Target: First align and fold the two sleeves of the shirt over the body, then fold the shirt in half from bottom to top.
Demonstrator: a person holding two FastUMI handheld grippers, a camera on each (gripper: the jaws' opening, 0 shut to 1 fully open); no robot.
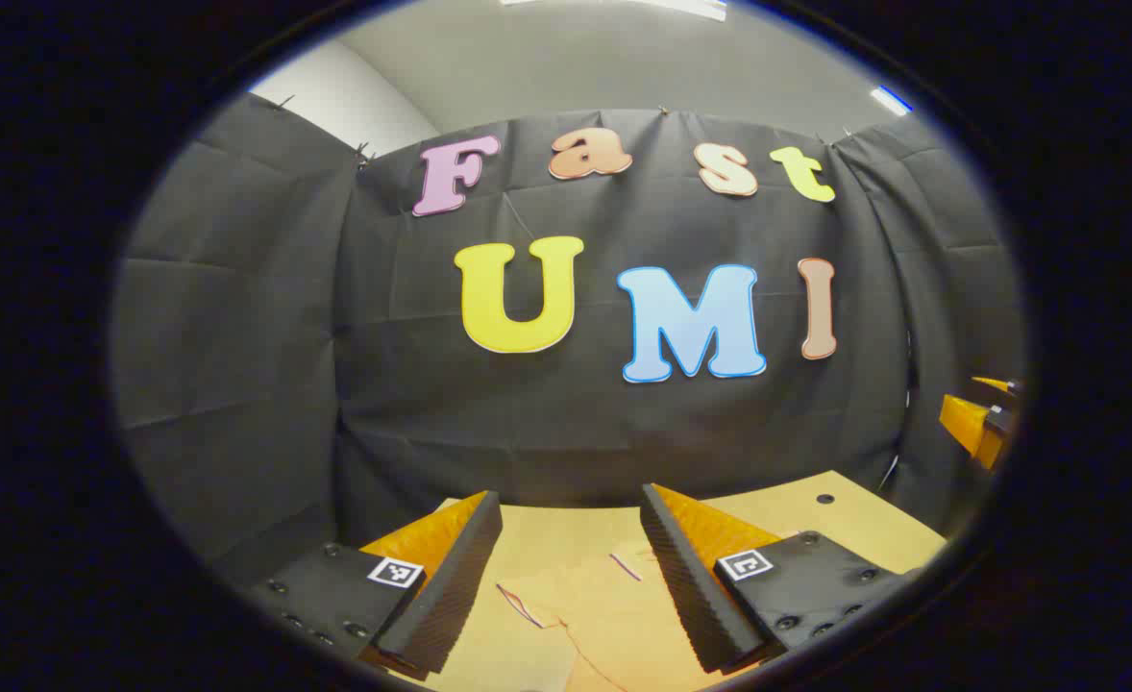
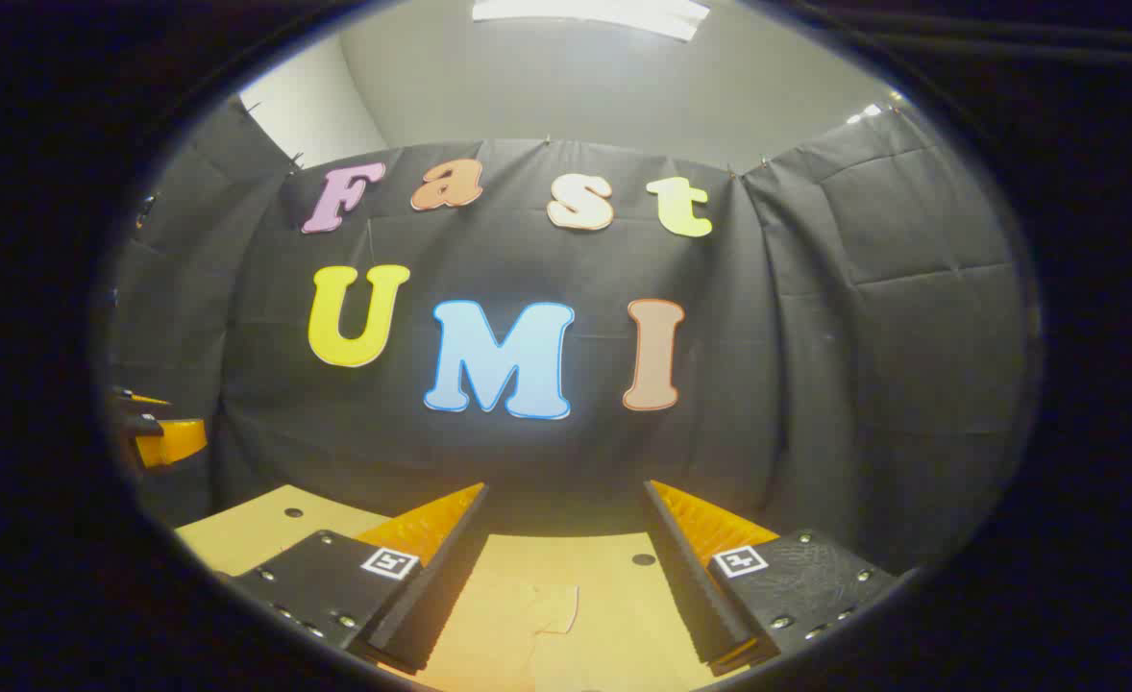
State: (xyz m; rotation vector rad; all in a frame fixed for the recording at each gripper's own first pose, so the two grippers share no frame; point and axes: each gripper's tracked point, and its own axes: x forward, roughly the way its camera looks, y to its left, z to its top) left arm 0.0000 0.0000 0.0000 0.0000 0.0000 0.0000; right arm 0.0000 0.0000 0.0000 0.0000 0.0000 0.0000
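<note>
Both tools are spread wide with nothing between their fingers, held up above the desk (image 1: 854, 524) and looking at the back wall more than at the work. The left tool (image 1: 571, 567) has the shirt (image 1: 585, 605) right under it, a pale, near desk-coloured garment lying flat on the desk toward its near edge, with a thin darker trim line showing at what looks like a cuff or hem. The right tool (image 2: 566, 567) sees a squared flap of the same shirt under its own fingers, and the other tool sits off at the left rim of that view. So I'd guess the sleeve fold is just starting, not done. Tip for doing it well: drop each tool low and pinch a sleeve out near its cuff, not mid-sleeve, so the cloth doesn't sag. Carry both sleeves inward evenly so they land straight over the body. The fabric blends into the desk, so go by that trim line to find the edges.
</note>
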